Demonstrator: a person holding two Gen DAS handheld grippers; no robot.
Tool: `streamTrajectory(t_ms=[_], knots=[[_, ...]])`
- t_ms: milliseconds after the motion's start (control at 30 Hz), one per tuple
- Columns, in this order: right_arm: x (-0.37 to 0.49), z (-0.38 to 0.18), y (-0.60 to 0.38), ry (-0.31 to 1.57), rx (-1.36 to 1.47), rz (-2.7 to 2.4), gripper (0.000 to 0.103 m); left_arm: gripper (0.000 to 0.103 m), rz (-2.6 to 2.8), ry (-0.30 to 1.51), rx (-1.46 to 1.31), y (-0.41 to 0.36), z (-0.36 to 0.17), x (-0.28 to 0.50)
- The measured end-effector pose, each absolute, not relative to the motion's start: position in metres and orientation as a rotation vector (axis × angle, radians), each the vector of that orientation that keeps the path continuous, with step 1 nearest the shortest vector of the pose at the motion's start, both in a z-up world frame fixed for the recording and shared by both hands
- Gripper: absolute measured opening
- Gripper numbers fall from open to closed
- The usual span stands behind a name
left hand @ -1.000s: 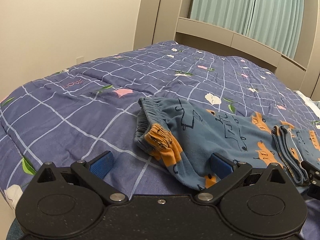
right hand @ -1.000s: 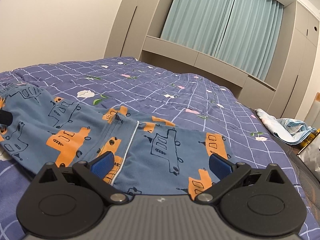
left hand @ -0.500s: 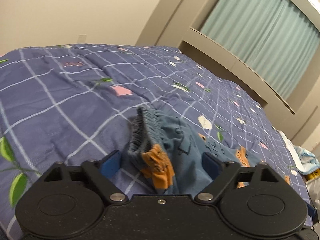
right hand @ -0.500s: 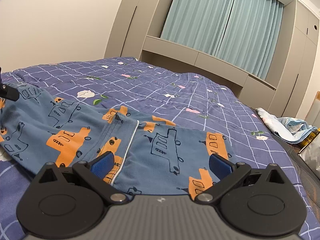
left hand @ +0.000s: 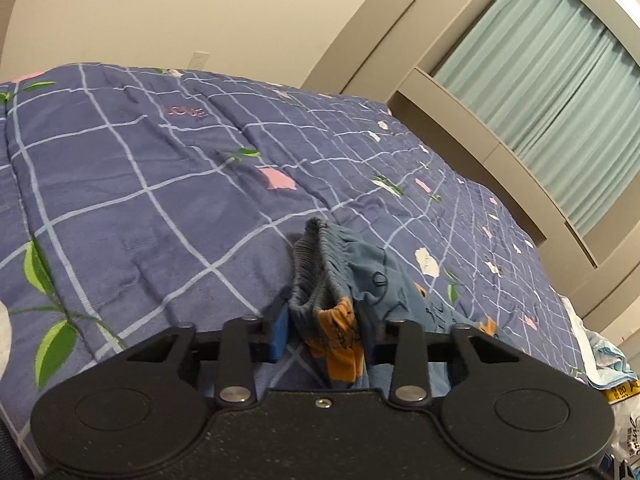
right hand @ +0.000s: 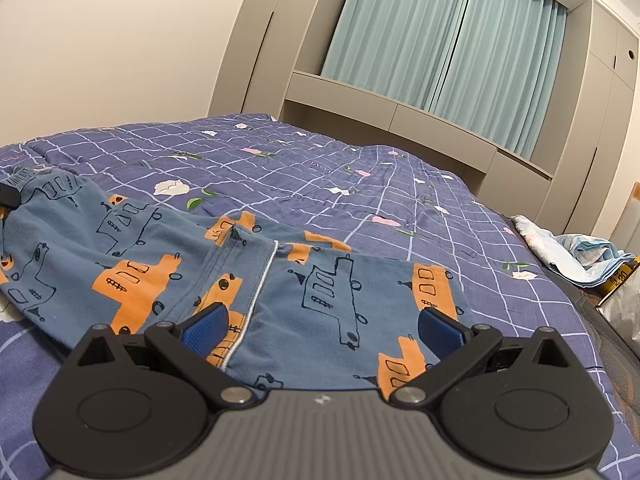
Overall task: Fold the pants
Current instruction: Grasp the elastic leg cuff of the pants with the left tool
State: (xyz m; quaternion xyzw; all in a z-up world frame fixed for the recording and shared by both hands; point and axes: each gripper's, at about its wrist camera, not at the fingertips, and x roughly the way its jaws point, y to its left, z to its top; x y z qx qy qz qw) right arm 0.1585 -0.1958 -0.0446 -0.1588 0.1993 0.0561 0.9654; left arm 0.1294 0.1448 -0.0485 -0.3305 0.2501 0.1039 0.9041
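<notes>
- The left gripper (left hand: pixel 325 336) has its fingers pinching the waistband of the pants (right hand: pixel 132 256) on the bed (left hand: pixel 120 200).
- The right gripper (right hand: pixel 320 326) hovers over the pants' leg ends, fingers spread.

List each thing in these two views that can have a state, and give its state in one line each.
Left hand-held gripper: shut on the pants' waistband end.
Right hand-held gripper: open, over the leg end.
Pants: lying across the bedspread, partly folded, waistband end bunched.
Curtains: drawn shut.
Bedspread: spread over the bed, slightly rumpled.
Light cloth: crumpled beside the bed's edge.
</notes>
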Motion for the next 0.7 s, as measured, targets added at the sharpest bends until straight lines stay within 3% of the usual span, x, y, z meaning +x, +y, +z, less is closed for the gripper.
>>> streamTrajectory(t_ms=[333, 700], knots=[[0.160, -0.045, -0.196, 0.405, -0.319, 0.115, 0.103, 0.020, 0.204, 0.508, -0.669, 0.145, -0.042, 0.132], [0.163, -0.045, -0.199, 0.417, -0.291, 0.127, 0.103, 0.019, 0.088, 0.414, -0.591, 0.121, 0.001, 0.135]])
